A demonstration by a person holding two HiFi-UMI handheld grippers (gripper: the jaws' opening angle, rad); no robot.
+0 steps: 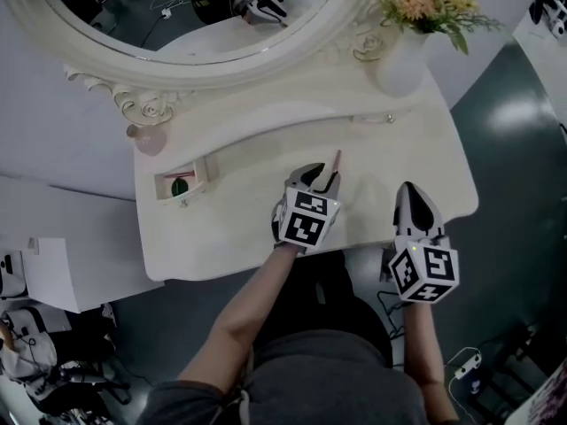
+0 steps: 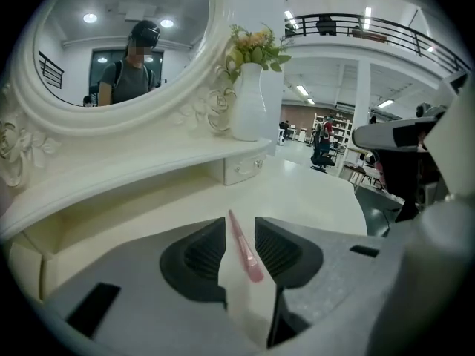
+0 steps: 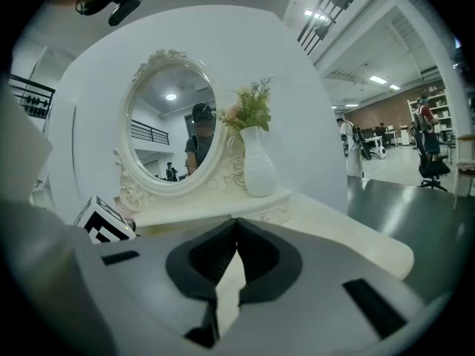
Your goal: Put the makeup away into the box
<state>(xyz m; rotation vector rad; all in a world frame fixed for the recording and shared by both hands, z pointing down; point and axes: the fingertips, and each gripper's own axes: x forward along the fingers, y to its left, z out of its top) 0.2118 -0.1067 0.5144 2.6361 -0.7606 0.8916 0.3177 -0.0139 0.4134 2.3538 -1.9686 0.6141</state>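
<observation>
A white surface (image 1: pixel 230 233) stands under a big round mirror (image 1: pixel 133 69). A white vase (image 1: pixel 400 60) with flowers (image 1: pixel 425 3) stands at the back right.

A thin pink stick (image 1: pixel 337 160) lies near the middle of the surface. In the head view its long side runs from the person toward the mirror, leaning a little to the right. In the left gripper view the stick (image 2: pixel 245 252) has its thin tip pointing away toward the mirror, and its thicker, rounder end is closer to the camera.

The left gripper (image 1: pixel 323 177) is low over the surface, right at the stick. Its jaws are spread, with one on each side of the stick. The gap is wider than the stick, and the left gripper (image 2: pixel 239 221) does not squeeze it. The far part of the stick sticks out past the jaw tips.

The right gripper (image 1: pixel 407 189) is near the front right edge of the surface, beside the left one. In its own view the right gripper (image 3: pixel 236 221) has its jaws pressed together at the tips, with nothing between them.

The small white box (image 1: pixel 182 182) sits on the left side of the surface, well apart from the stick. Something green shows inside it. A small pink round thing (image 1: pixel 149 138) stands behind the box, near the mirror frame.
</observation>
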